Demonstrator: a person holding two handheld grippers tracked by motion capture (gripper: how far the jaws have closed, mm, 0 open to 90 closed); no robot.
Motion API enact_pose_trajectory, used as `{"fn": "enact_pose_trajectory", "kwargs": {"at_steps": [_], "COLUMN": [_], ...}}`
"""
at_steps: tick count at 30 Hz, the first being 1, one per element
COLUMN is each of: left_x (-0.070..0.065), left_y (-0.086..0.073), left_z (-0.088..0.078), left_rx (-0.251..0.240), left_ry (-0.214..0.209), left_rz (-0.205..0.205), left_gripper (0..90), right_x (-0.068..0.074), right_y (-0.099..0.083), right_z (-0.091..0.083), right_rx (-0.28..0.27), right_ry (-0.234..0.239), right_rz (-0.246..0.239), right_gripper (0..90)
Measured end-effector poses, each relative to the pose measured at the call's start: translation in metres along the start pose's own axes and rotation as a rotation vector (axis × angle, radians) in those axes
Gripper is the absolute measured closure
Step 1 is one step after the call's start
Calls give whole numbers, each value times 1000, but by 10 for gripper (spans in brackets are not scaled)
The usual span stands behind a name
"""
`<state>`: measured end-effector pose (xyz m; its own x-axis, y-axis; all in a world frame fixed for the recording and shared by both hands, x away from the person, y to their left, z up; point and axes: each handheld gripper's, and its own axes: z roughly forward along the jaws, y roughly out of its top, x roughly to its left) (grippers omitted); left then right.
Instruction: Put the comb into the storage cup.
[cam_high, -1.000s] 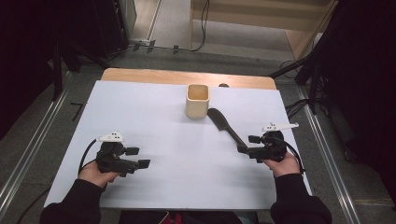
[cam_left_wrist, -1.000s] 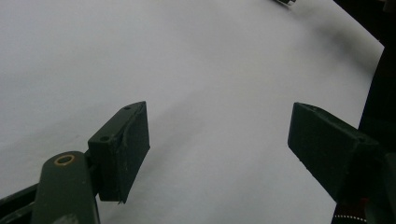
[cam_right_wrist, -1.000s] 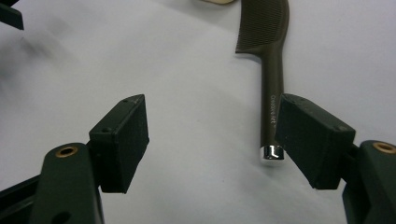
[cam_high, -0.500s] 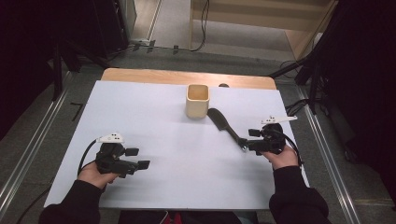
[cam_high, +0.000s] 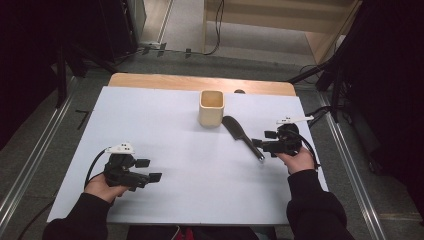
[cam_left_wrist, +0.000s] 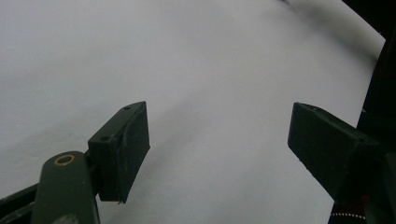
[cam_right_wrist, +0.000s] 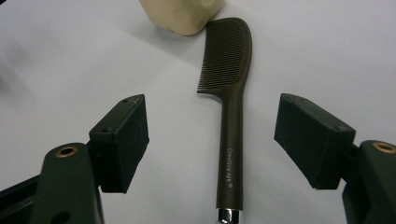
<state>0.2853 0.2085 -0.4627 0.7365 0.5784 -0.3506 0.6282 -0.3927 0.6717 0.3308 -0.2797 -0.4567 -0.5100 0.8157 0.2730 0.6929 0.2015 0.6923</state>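
Note:
A dark brown comb (cam_right_wrist: 229, 107) lies flat on the white table, its teeth end near a cream square cup (cam_high: 211, 107). In the high view the comb (cam_high: 241, 135) runs diagonally from the cup toward my right gripper (cam_high: 261, 146). My right gripper (cam_right_wrist: 210, 140) is open, its jaws on either side of the comb's handle without touching it. The cup's lower corner (cam_right_wrist: 183, 14) shows beyond the comb. My left gripper (cam_high: 149, 170) rests at the table's front left, held in a hand. It stands open (cam_left_wrist: 217, 140) over bare white surface with nothing between the jaws.
The white table top (cam_high: 165, 125) has a wooden strip (cam_high: 150, 80) along its far edge. Metal rails run along both sides on the floor. Cables lie near the far right corner (cam_high: 320, 112). Dark equipment stands at left and right.
My right gripper has moved forward and left along the table, closing in on the comb's handle end. The left gripper has stayed put.

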Motion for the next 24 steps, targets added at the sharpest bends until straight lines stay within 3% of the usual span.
{"fn": "enact_pose_trajectory", "kwargs": {"at_steps": [7,16,18,24], "left_x": [1,0,0,1], "left_y": [0,0,0,0], "left_z": [1,1,1,0], "left_rx": [2,0,-2,-2], "left_ry": [-1,0,0,-1], "left_rz": [-2,-1,-2,-4], "left_gripper": [212,212,212,212], "right_x": [-3,-5,-5,-5], "right_y": [2,-2,-2,-7], "right_z": [6,9,8,12], "right_rx": [22,7,3,1], "right_ry": [5,-4,-23,-22], "right_rz": [-4,23,19,18], "right_gripper": [246,242,242,245]}}
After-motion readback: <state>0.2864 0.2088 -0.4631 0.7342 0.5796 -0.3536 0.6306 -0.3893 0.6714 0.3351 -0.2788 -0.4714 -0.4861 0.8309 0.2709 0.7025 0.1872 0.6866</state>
